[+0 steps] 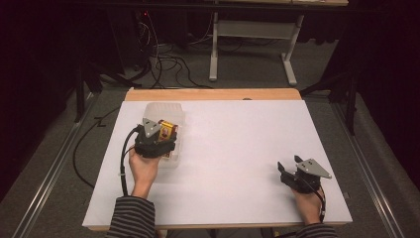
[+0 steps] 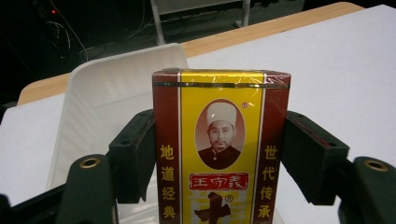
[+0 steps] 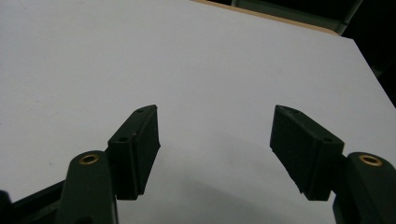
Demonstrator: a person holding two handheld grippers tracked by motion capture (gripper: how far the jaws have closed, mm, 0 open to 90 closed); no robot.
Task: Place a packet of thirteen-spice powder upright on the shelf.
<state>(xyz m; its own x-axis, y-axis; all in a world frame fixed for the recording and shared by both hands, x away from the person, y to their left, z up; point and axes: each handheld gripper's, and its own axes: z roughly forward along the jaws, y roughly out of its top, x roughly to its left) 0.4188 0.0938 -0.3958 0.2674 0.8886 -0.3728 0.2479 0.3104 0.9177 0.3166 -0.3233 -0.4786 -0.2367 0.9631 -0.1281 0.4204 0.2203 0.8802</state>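
Red-and-yellow spice box (image 2: 219, 149), printed with a portrait and Chinese characters, stands upright clamped between the jaws of the left gripper (image 1: 157, 141), above a translucent plastic container (image 1: 168, 111) at ten o'clock on the white table (image 1: 237, 148). At four o'clock, the right gripper (image 1: 293, 171) rests with its jaws spread wide on nothing.

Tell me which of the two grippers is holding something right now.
The left gripper, its jaws clamped on the red-and-yellow box above the clear plastic container. The right gripper stands open over bare white tabletop.
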